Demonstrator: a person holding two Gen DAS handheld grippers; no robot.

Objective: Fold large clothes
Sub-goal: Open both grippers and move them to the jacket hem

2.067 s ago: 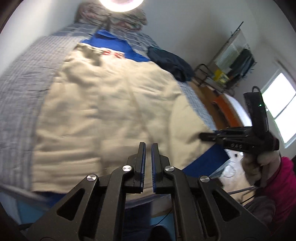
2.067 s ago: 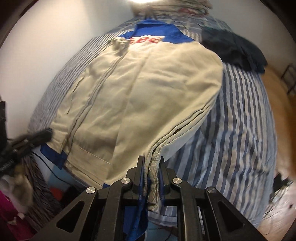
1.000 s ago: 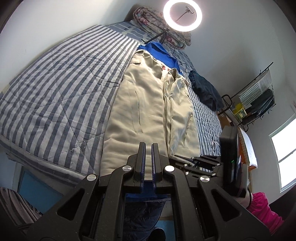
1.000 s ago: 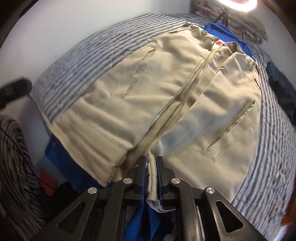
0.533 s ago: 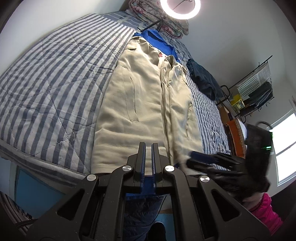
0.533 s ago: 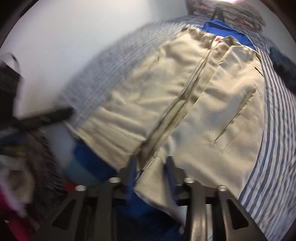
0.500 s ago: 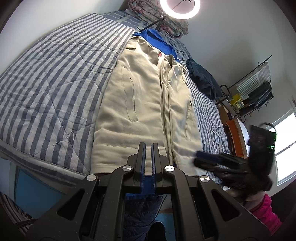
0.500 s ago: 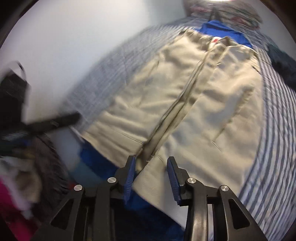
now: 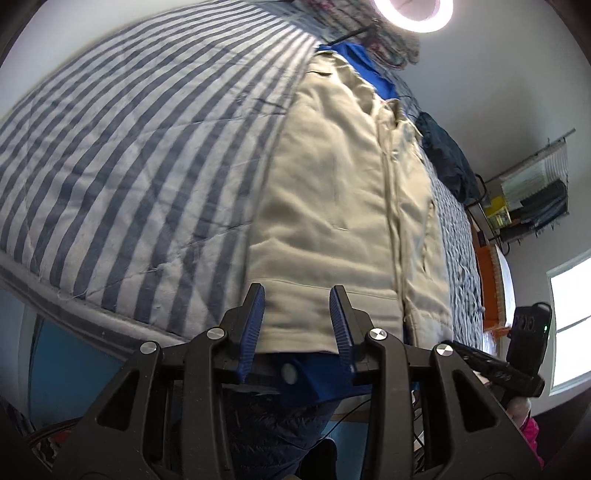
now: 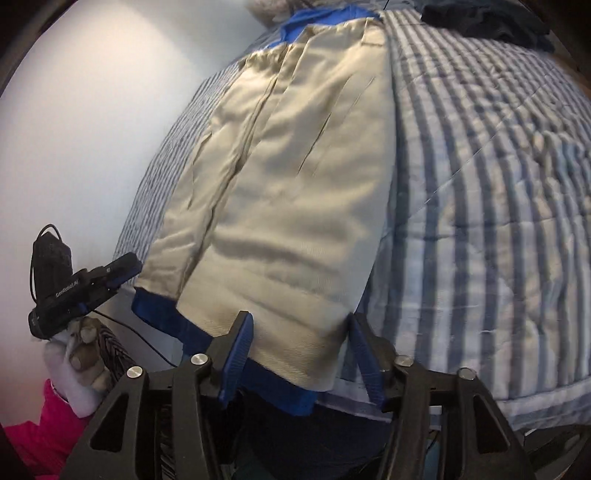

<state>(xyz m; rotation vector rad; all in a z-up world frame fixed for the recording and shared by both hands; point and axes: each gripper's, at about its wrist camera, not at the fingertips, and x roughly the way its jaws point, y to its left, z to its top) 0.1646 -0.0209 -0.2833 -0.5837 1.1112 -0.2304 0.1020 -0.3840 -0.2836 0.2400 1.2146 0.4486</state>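
- Beige cotton-like jacket (image 9: 343,206) lies flat, front up, along the striped bed (image 9: 122,158), collar toward the far end and hem at the near edge, where it hangs slightly over.
- Soft and limp by the look of it: creases run across both front panels, so I judge it will sag and drape when lifted, not hold a line by itself.
- Blue lining (image 10: 159,314) shows below the hem; that layer looks smoother and may slip against the outer cloth.
- Best hold, I think, is the thick stitched hem band at its two corners, one gripper per corner, taking outer cloth and lining together.
- Left gripper (image 9: 297,325) has just been opening; its jaws stand apart over the left hem corner, with cloth in the gap but not pinched.
- Right gripper (image 10: 301,354) has jaws that have just been narrowing from a wider gap, yet they are parted, straddling the right hem corner without pressing on it.
- Weight seems moderate; a gloved hand (image 10: 74,354) on each tool should manage it.
- Quilted bedcover is soft and grippy, so dragging may wrinkle the jacket.
- Elsewhere: a ring light (image 9: 413,14) beyond the collar, a dark garment (image 9: 448,162) on the bed's right side, a rack (image 9: 532,199) and a bright window (image 9: 570,325) by the wall.
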